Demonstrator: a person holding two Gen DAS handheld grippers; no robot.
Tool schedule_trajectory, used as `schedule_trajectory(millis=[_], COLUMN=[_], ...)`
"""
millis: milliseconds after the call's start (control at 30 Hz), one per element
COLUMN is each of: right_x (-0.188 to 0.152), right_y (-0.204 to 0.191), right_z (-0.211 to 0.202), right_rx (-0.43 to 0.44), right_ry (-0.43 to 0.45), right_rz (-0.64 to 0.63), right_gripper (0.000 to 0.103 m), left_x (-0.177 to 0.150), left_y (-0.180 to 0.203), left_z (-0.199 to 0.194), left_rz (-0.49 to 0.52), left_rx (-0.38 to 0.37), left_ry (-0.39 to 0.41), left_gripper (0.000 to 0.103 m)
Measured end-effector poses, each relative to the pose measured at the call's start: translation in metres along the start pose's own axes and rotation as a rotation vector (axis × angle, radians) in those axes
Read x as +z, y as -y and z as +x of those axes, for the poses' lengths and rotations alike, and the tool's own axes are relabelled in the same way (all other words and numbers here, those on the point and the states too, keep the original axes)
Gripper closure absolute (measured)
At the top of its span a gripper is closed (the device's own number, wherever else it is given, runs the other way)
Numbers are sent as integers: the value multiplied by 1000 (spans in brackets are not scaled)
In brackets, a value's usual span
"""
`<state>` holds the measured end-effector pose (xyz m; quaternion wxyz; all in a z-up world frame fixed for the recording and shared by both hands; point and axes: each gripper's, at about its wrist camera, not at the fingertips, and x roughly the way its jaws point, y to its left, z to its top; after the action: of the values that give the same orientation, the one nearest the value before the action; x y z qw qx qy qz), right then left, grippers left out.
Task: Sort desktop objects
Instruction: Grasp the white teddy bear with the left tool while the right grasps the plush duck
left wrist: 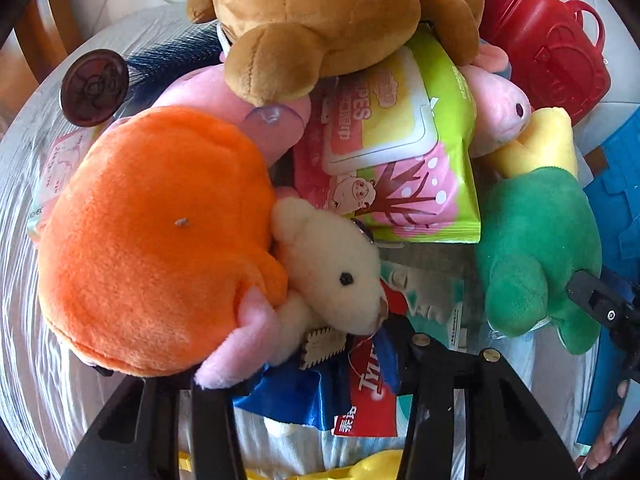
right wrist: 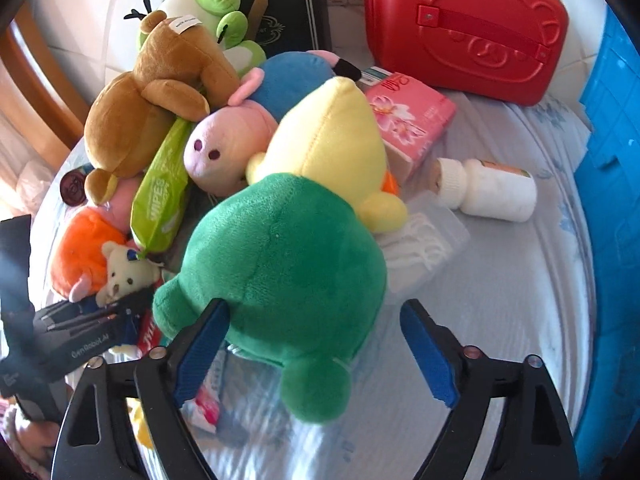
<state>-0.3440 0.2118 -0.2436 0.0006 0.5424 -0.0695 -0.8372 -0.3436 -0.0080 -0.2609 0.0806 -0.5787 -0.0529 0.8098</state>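
A: Left wrist view: what is the left gripper [left wrist: 304, 364] doing?
B: Its narrowed jaws straddle the small cream teddy bear [left wrist: 332, 276]; whether they pinch is unclear.

A: Right wrist view?
B: The right gripper [right wrist: 316, 344] is spread around the green plush toy [right wrist: 280, 268], left pad touching. Likely next: closing, then lifting.

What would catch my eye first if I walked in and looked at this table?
Probably the heap of bright soft toys: a big green and yellow plush lies right between the open fingers of the right gripper, and an orange plush fills the left side of the left camera's view with a small cream teddy bear tucked against it. Behind the pile, a red case with a bear face stands out at the back.
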Motion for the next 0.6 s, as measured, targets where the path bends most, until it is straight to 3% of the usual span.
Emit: schedule_trajectory(millis=[167,333,467,600], right_x=[9,13,14,6], right_y=[-12,-22,-31,-32], right_z=[26,47,44,27], right_rx=[37,92,96,100], right_ry=[-40,-59,-32,-14], right_rz=[-5,-7,-26,-30], right_gripper=[1,1,20,24], left_x=[10,10,6,-3], left_y=[0,-2,-3,-2], left_z=[4,4,1,-9], left_rz=[-25,-30,-20,-7], left_rx=[-9,-18,-16,-9], left_ry=[7,14,12,17], left_gripper=[59,59,62,64])
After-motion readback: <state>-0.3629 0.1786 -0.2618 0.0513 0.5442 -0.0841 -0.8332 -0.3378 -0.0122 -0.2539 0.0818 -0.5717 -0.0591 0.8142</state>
